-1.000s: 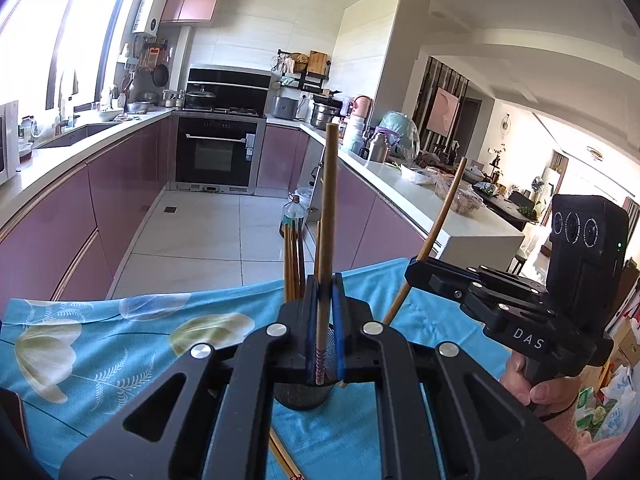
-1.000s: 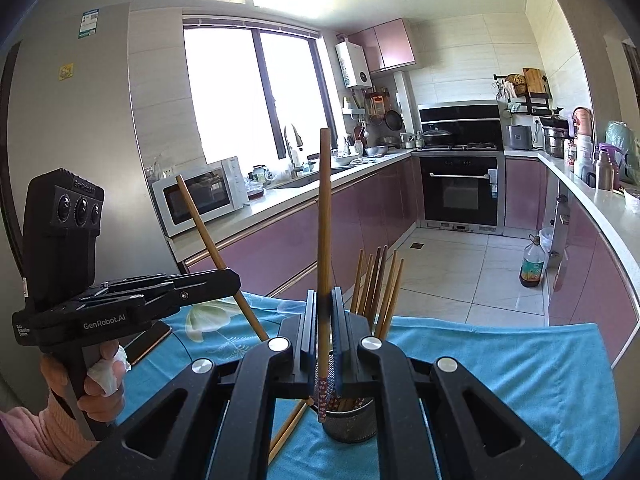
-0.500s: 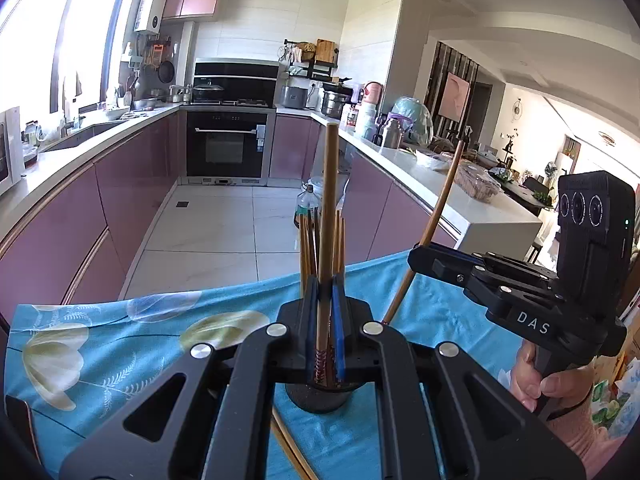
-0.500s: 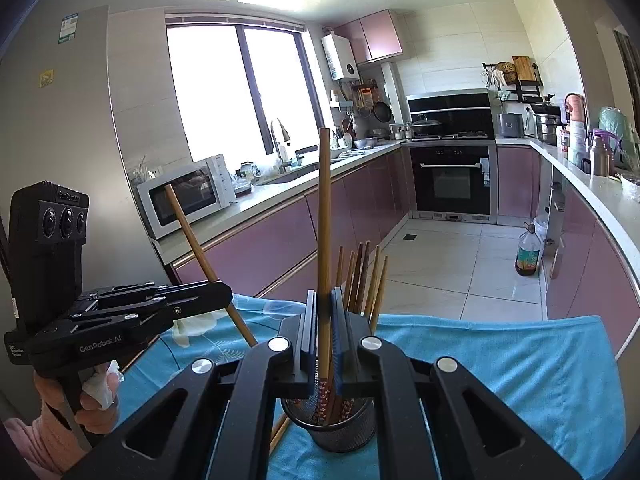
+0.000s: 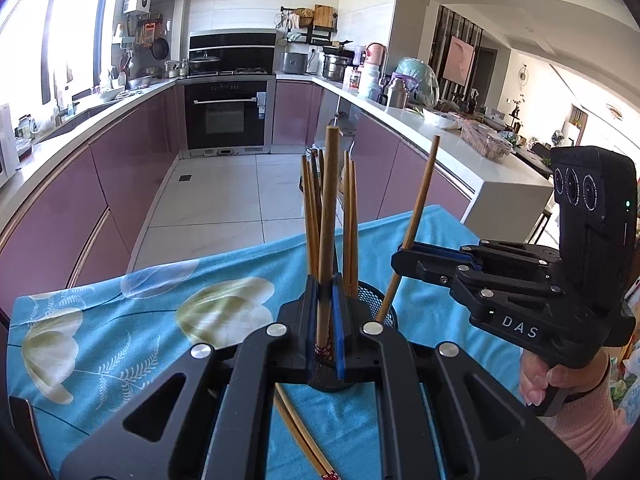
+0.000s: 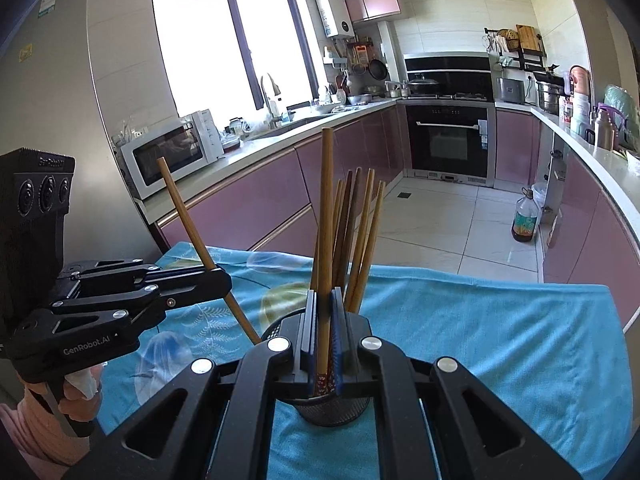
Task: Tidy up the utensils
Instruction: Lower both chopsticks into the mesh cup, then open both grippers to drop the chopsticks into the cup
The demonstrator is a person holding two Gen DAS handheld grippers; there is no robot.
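Left hand-held gripper [image 5: 325, 322] clamped on one wooden chopstick [image 5: 326, 240], held near upright, patterned red tip at the pads, right above the black mesh utensil holder [image 5: 384, 300]. Right hand-held gripper [image 6: 322, 344] clamped on a second chopstick [image 6: 325, 248], same near-upright pose, patterned tip just over the holder rim. Holder standing on the blue floral cloth [image 5: 120, 320] covering the worktop, several more chopsticks [image 5: 349, 224] upright inside it.

Writing: "DAS" in white on the side of the right hand-held gripper, readable only in the left wrist view. "GenRobot.AI" on the left hand-held gripper's side and again on its camera block, readable only in the right wrist view. Small labels on the grey fridge [image 6: 48, 80] side, too small to read.

Left wrist view only: two loose chopsticks [image 5: 304, 436] lying on the cloth just in front of the holder, one with a patterned tip; dining area and island counter at right; a hand [image 5: 552, 380] in a pink sleeve on the grip. Right wrist view only: white microwave [image 6: 168, 156], window, sink tap, oil bottle [image 6: 525, 216] on the floor; a hand [image 6: 76, 394] gripping with a white tissue. Oven [image 5: 226, 116] and pink cabinets in both.
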